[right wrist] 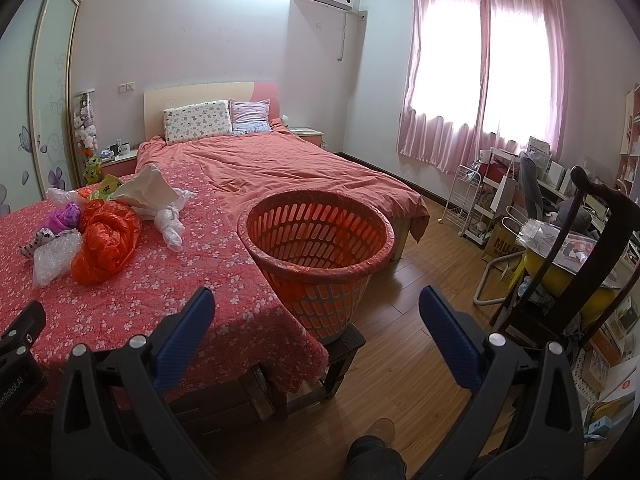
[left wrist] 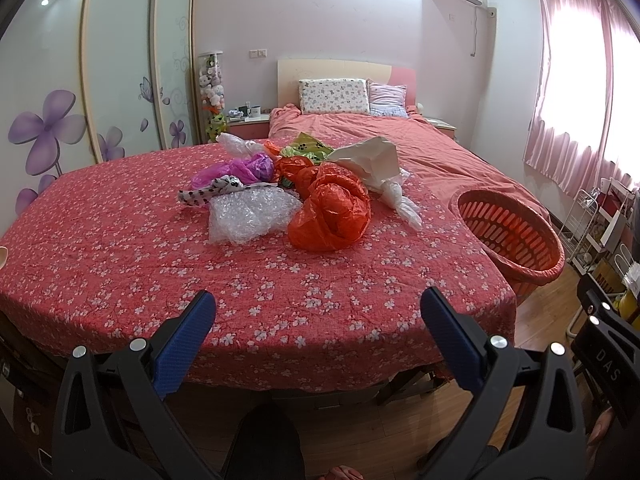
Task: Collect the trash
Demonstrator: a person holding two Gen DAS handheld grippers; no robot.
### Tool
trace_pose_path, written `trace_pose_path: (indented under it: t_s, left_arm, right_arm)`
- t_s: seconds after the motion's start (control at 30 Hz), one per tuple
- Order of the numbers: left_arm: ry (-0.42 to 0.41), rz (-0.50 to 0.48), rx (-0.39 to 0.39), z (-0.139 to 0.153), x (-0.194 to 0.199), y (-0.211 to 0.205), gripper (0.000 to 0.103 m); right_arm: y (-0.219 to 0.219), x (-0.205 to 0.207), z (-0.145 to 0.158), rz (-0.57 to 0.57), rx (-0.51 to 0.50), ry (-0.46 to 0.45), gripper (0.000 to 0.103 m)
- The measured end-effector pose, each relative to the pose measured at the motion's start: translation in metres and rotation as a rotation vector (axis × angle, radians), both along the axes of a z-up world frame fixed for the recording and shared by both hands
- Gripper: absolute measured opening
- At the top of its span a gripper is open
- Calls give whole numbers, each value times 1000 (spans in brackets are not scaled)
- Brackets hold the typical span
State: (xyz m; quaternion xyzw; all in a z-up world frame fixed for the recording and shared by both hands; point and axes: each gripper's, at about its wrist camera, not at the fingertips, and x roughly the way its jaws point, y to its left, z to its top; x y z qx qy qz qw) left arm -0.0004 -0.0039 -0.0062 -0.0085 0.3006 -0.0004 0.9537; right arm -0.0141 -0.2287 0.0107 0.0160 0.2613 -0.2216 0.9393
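Both left gripper (left wrist: 318,314) and right gripper (right wrist: 316,312) spread, empty. Trash pile on floral table; orange plastic bag (left wrist: 332,212) nearest. Pinch its bunched top, then carry to orange basket (right wrist: 320,236) at the table's right edge.

Crumpled plastic trash is heaped on a table covered by a red floral tablecloth (left wrist: 120,248): an orange-red plastic bag (left wrist: 332,212) at the front, clear bubble wrap (left wrist: 250,216) just beside it, a purple bag (left wrist: 248,168) and a green printed wrapper (left wrist: 306,146) behind, and white plastic (left wrist: 372,160) to the right. An orange slotted basket (right wrist: 316,240), seen empty, is set upright off the table's corner.
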Motion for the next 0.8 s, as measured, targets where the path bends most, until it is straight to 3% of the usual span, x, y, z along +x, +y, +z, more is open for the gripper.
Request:
trace_pose_path:
  t_s: [0.8]
  left_arm:
    - [22,5,-17,-4,6,6,101]
  right_arm:
    - [-3,8,-4,2,10,3,99]
